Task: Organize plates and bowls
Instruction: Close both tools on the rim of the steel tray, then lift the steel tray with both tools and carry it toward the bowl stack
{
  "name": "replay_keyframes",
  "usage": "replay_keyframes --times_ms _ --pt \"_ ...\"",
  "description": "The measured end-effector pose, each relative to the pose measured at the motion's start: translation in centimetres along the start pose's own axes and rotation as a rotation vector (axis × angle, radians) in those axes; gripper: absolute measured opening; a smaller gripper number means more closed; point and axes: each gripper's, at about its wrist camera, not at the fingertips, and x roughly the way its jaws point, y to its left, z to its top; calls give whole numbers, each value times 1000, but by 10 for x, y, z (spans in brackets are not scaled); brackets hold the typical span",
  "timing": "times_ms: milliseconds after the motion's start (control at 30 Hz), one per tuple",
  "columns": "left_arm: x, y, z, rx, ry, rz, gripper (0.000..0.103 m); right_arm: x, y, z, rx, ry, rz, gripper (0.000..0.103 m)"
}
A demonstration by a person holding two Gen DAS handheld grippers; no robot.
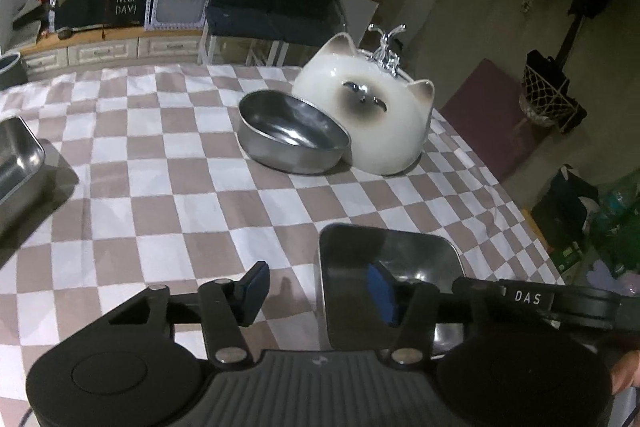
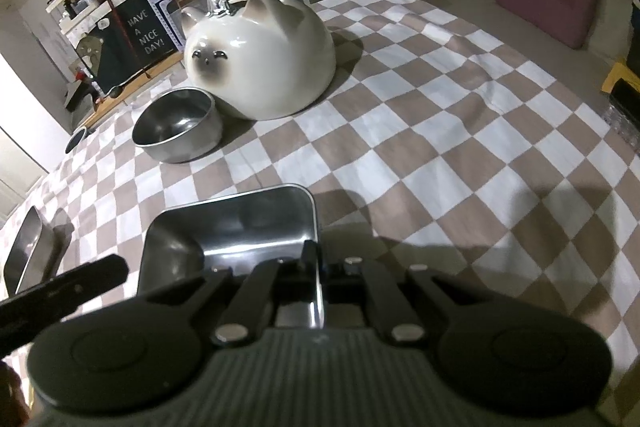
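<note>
Checkered brown-white tablecloth (image 1: 168, 155): R gripper (image 2: 316, 259) clamps square steel tray (image 2: 240, 223) rim; L gripper (image 1: 320, 291), jaws apart, straddles opposite wall.

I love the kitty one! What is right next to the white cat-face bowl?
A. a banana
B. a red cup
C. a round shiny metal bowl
C: the round metal bowl sits right beside the upside-down white cat bowl on the checkered cloth.

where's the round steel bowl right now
The round stainless steel bowl sits upright on the checkered tablecloth toward the far side, against the white cat-shaped ceramic bowl; it is left of the cat bowl in both wrist views.
</note>
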Motion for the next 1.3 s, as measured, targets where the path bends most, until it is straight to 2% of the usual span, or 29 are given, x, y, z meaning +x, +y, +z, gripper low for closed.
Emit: replay_keyframes --times_ms 333,467,600,700,900,1300 --pt "15 1 0 -19 41 -8 42 0 -5 -1 7 3 26 4" --pt "21 -2 0 -9 57 -11 27 0 -5 -2 2 17 30 4" --pt "25 -4 0 -10 73 -7 23 2 -5 -3 0 45 33 4" --pt "27 -5 -2 -8 84 -5 8 4 -5 -5 -11 62 34 4" --pt "23 -6 -1 3 60 -12 5 2 -3 -5 -33 56 29 3" --pt "-13 -11 7 6 -52 -42 5 -27 -3 -2 -17 -40 82 3"
